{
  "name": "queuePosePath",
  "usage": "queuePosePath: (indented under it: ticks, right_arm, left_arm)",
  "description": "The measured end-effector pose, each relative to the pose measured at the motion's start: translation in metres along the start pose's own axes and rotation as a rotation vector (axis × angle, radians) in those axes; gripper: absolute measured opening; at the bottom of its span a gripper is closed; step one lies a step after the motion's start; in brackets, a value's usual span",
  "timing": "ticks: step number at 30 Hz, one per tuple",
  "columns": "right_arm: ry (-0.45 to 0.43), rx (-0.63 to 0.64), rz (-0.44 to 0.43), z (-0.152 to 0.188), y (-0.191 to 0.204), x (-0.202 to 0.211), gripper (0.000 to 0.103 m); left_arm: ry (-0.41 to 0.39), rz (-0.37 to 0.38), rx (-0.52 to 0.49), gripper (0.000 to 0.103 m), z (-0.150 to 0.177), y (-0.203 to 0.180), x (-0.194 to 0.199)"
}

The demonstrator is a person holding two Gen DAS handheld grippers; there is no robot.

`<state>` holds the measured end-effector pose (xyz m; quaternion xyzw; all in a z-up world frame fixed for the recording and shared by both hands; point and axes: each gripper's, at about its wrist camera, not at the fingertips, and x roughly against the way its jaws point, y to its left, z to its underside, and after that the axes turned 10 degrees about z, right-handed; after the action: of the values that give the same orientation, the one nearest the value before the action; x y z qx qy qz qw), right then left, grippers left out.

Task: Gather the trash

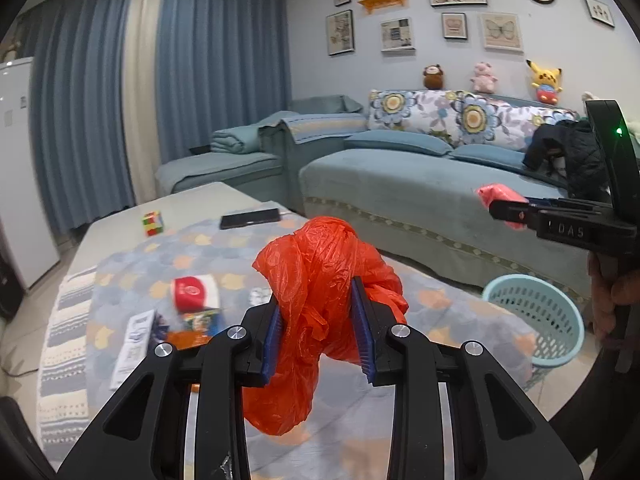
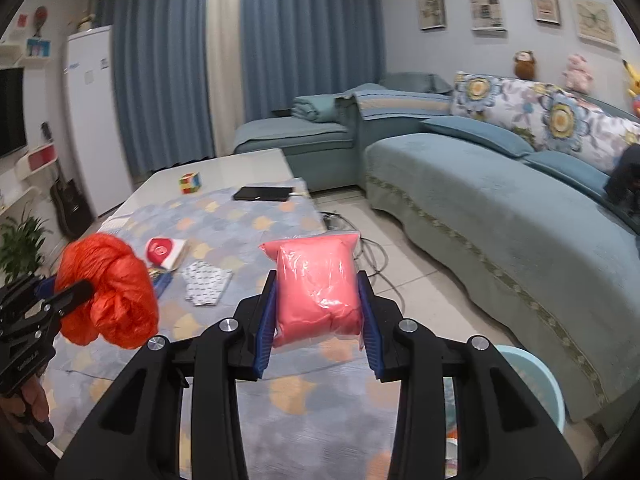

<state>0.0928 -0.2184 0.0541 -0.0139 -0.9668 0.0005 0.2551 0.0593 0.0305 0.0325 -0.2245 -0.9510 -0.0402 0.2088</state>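
Left of the left wrist view: pale glossy table (image 1: 192,204) under a soft scale-patterned cloth (image 1: 132,264), strewn with a red-and-white pack (image 1: 194,290), flat paper leaflets (image 1: 134,340), a small colour cube (image 1: 153,223) and a flat dark phone (image 1: 250,218) farther up. At centre: left gripper (image 1: 318,334) clamped on a crumpled, thin, crinkly orange bag (image 1: 320,300), long axis running up and down the frame, loose tail hanging below the blue ribbed pads (image 1: 274,344). Lower right: round pale-blue lattice plastic basket (image 1: 536,316) on the tiled floor beside the plush teal sofa (image 1: 400,184). In the right wrist view, centre: right gripper (image 2: 318,320) closed on a smooth, puffy pink packet (image 2: 318,288) in clear glossy film, roughly rectangular, long axis pointing up the frame, held above the table edge.
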Motion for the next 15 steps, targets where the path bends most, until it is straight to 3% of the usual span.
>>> queuePosePath:
  ticks: [6,15]
  right_arm:
    - [0.017,-0.073,0.078,0.012,-0.059,0.016,0.034]
    - [0.105,-0.308,0.19,0.034,-0.179,0.02,0.034]
  left_arm:
    - [0.0,0.085,-0.024,0.03,-0.01,-0.036,-0.016]
    - [0.048,0.28,-0.067,0.03,-0.011,-0.13,-0.07]
